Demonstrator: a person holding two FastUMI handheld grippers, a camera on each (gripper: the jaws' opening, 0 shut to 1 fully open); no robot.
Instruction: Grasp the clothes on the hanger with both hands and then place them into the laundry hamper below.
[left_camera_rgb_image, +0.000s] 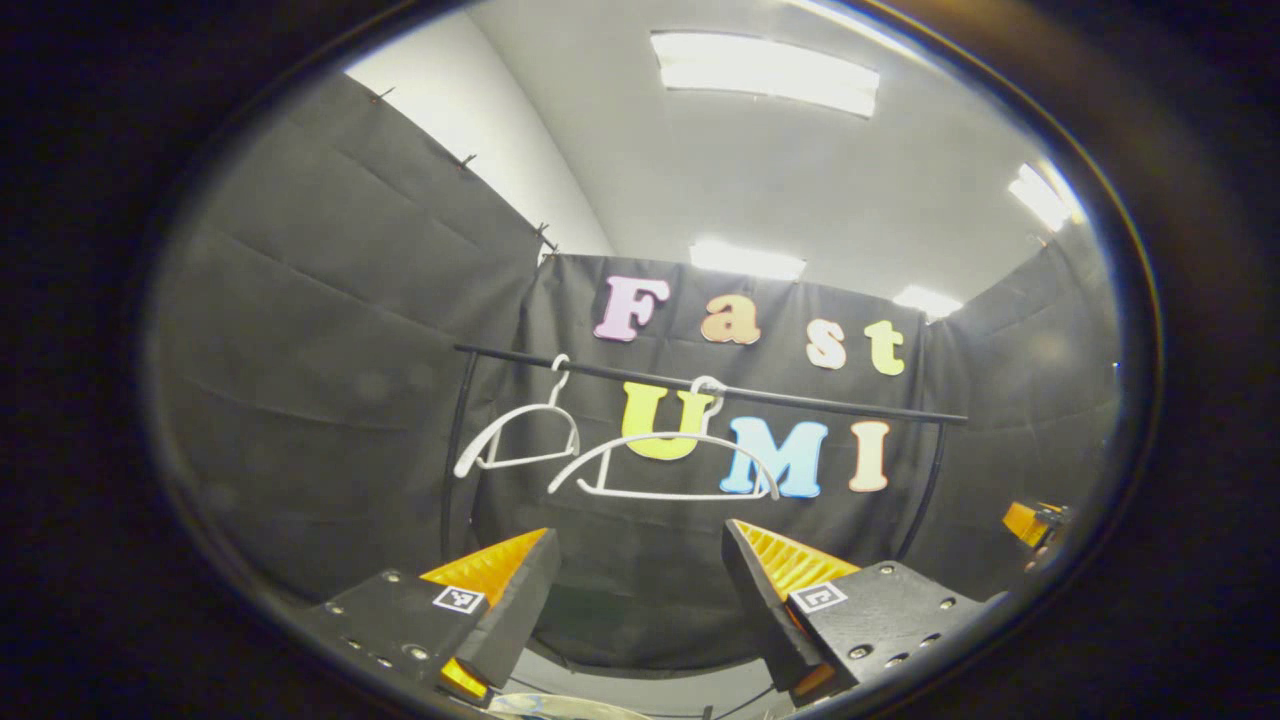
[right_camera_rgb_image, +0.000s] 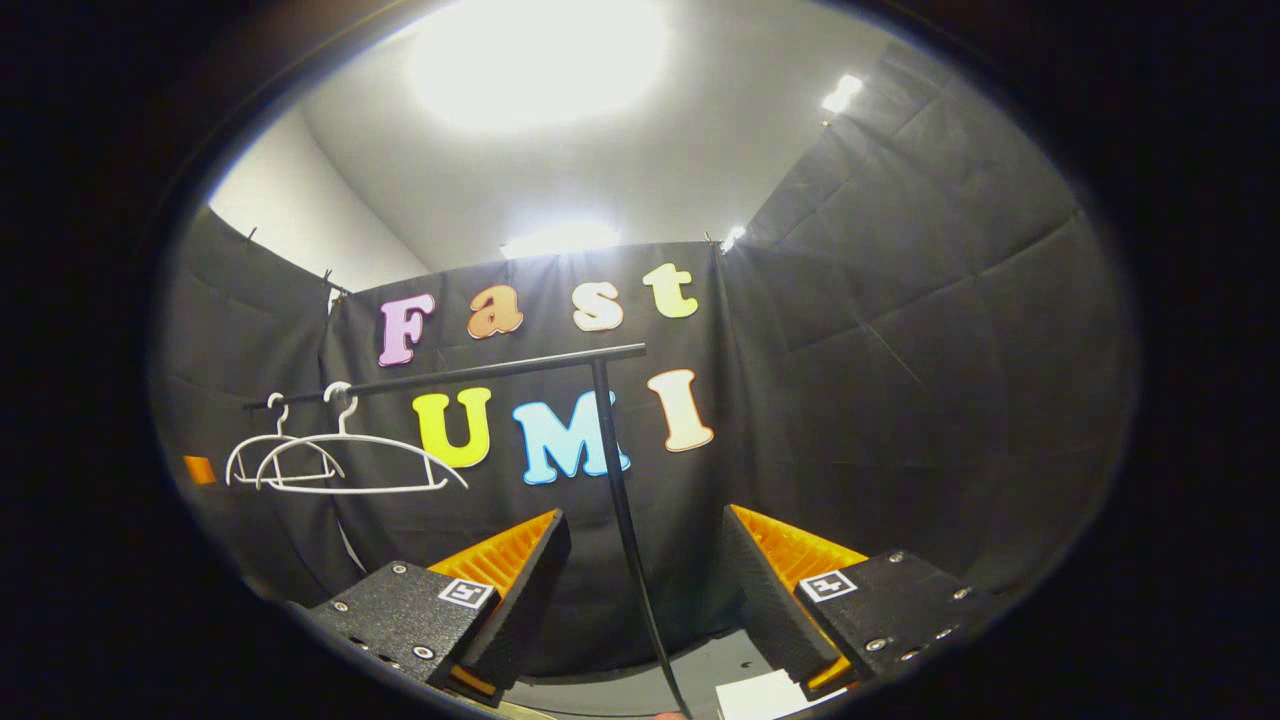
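Left gripper (left_camera_rgb_image: 640, 590): jaws spread wide, nothing between them. Right gripper (right_camera_rgb_image: 645, 580): same, wide and empty. Beyond, at 12 o'clock in the left gripper view, two bare white hangers (left_camera_rgb_image: 665, 465) hang on the black rail (left_camera_rgb_image: 800, 398). Clothes and hamper location: cannot tell.

Left gripper (left_camera_rgb_image: 640, 590) agape – right gripper (right_camera_rgb_image: 645, 580) agape, both raised.
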